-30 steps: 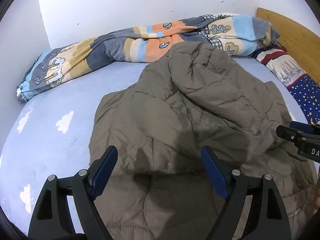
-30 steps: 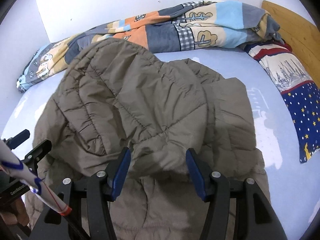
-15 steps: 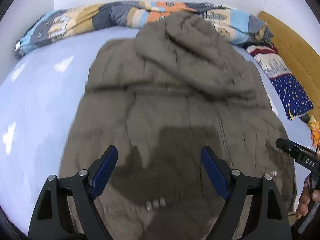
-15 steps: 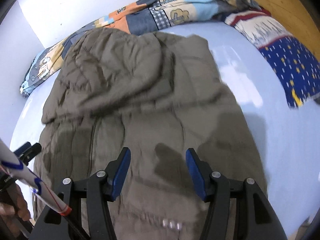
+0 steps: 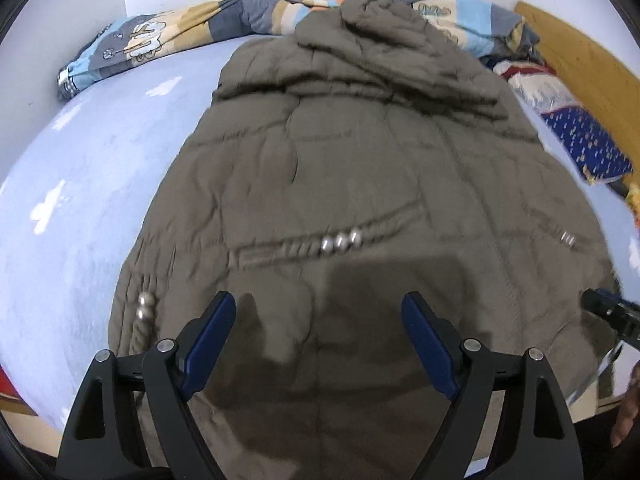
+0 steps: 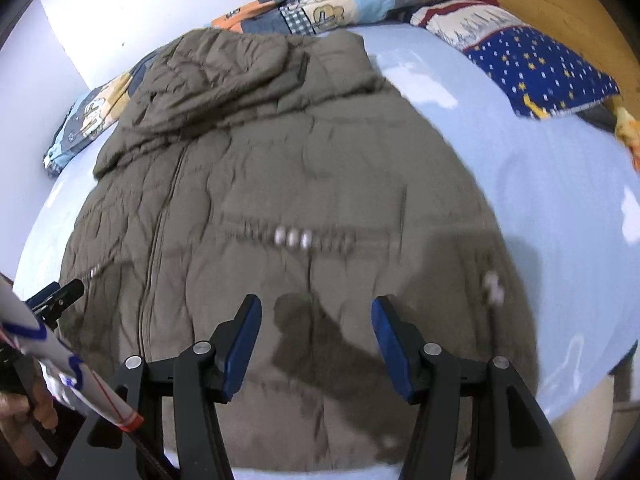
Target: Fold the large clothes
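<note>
Puffer coat [image 5: 360, 184] lies face up along the blue cloud-print sheet [image 5: 80, 184], hood at the far end, beneath our left gripper [image 5: 320, 344] and right gripper [image 6: 316, 344], both spread with nothing between the pads. For a clean fold, we should clamp the near hem at both corners together, catching every layer.

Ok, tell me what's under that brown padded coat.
The brown padded coat lies spread on the light blue sheet, which shows all around it. Its hood end overlaps the patchwork quilt at the wall. Whatever else lies beneath is covered.

jacket [image 5: 360, 168] hem cut off below; its silver beads [image 6: 293, 237] blurred.
</note>
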`<state>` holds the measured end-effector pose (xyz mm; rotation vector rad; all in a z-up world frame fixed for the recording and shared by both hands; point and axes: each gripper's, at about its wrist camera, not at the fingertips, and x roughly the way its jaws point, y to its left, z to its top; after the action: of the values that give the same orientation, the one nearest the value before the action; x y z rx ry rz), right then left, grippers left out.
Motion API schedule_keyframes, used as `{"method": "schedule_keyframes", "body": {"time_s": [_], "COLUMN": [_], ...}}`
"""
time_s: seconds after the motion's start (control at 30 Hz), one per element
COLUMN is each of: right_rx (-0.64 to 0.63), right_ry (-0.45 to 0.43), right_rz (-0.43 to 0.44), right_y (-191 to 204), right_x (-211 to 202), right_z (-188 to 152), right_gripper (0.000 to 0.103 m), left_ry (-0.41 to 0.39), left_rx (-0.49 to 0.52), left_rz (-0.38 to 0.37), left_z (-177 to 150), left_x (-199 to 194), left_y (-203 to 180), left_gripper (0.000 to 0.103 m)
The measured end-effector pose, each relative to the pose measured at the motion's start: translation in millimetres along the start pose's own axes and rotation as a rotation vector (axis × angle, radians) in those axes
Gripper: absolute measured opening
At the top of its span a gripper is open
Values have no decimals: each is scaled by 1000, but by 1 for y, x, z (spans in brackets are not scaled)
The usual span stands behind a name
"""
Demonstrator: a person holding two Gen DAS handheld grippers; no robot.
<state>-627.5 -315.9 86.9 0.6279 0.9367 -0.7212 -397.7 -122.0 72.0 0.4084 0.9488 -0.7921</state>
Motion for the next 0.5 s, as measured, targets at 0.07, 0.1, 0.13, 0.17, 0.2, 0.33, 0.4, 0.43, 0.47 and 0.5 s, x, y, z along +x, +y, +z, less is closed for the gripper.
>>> {"method": "schedule_keyframes", "body": {"time_s": [0.07,0.1,0.13,0.17,0.2,0.33,0.4,0.43,0.47,0.5], "right_rx": [-18,-30,-40,-51,-59,-77,-78,-78,-79,-81], "right_ry": [17,32,42,49,47,40,28,19,12,6], "right_rz": [0,-2,-7,-23,-38,-58,-58,-56,-55,-55], "right_y": [7,11,14,18,21,26,26,25,24,25], "right_x": [4,8,12,16,18,23,25,25,25,25], "right_z": [-6,-9,-11,-14,-14,-17,-19,-21,-23,-24], "right_gripper": [63,63,66,67,68,73,74,74,74,74], "left_ry": [13,7,-5,-14,-22,-55,-64,-77,-85,-87], "left_rx": [15,26,36,44,50,53,54,54,56,57], "left_rz": [22,31,38,46,53,63,68,68,70,73], "left_z": [-7,-11,-14,-16,-18,-26,-26,-28,-30,-30], "left_x": [9,13,14,15,16,19,19,19,19,19], "left_y": [-1,-2,-4,-5,-6,-7,-8,-8,-8,-8], "left_gripper": [85,85,85,85,85,86,86,86,86,86]}}
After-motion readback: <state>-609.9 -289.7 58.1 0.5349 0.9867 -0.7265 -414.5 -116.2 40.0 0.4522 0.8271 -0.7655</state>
